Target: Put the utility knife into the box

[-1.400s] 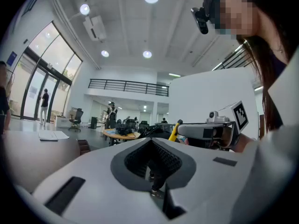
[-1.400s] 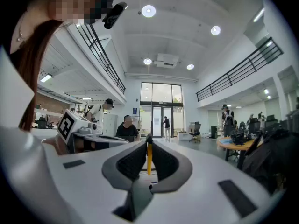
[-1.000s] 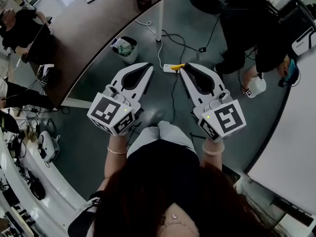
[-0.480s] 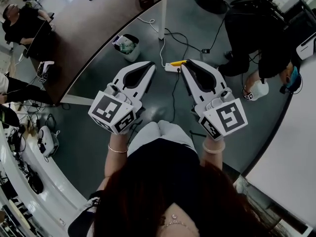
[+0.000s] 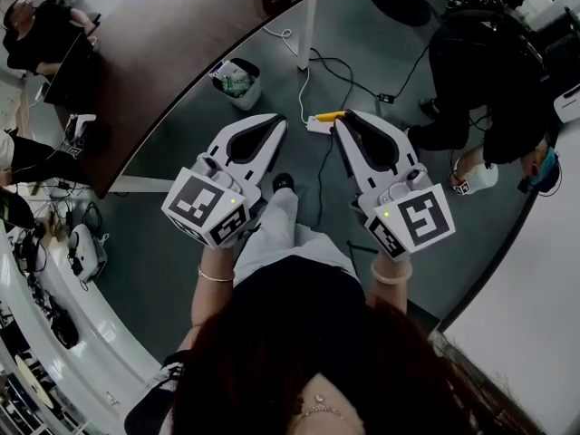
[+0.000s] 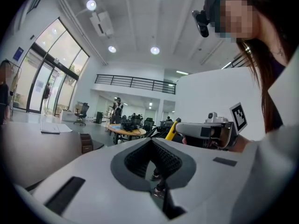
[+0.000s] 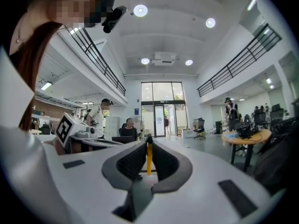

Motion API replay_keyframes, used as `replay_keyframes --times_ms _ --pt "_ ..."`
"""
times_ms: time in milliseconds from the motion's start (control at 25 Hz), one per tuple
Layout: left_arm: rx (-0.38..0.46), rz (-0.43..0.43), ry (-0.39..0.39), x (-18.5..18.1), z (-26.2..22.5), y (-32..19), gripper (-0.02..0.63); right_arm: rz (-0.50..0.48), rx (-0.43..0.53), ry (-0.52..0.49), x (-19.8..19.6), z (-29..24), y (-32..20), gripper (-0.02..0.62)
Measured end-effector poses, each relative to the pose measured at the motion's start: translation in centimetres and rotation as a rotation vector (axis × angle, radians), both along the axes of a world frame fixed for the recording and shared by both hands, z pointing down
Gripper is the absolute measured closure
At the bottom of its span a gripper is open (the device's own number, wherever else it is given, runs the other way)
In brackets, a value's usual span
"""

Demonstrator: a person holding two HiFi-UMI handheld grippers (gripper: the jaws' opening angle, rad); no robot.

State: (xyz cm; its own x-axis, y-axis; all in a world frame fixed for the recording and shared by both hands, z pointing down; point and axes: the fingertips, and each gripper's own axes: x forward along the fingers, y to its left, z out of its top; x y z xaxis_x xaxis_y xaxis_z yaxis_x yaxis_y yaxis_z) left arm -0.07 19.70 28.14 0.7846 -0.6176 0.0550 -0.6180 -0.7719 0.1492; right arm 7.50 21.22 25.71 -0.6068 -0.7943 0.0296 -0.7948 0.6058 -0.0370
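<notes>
Where the head view looks straight down, person: dark hair, dark top, light trousers, a gripper in each hand.
Marker cubes: two, one per gripper, left [image 5: 207, 208] and right [image 5: 412, 220], each face a black-and-white square pattern.
Left gripper [image 5: 277, 125]: jaws closed together, nothing between them.
Right gripper [image 5: 340, 121]: jaws clamped on the utility knife [image 5: 328, 116], one, yellow; it stands on edge between the pads and pokes out past the tips.
Floor [image 5: 163, 243]: grey, open ahead of both grippers.
Cable [image 5: 319, 175]: one black run across the floor between the grippers.
White surface [image 5: 535, 306]: curved dark edge close on the right; probably a tabletop.
Waste bin [image 5: 236, 82]: one, beside the table leg.
Dark table [image 5: 172, 53]: one, far left, with its curved edge towards the open floor.
Other people: two, one seated [image 5: 41, 34] at the table, one bending [image 5: 489, 71] far right.
</notes>
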Motion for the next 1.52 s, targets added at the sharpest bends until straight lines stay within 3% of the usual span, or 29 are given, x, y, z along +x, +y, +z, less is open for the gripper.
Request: replay_keyframes --times_ms 520,1000,1520 --pt "0.014 0.038 0.018 -0.7 -0.9 -15.4 0.609 0.006 0.012 0.033 -1.6 -1.2 -15.5 0.546" --pt "-0.018 0.064 0.032 0.3 0.0 -24.2 0.609 0.030 -0.021 0.041 -0.7 -0.5 -24.0 0.545" --pt "-0.016 -0.047 0.017 1.7 0.5 -39.5 0.609 -0.084 -0.003 0.014 0.5 -0.6 -40.5 0.546"
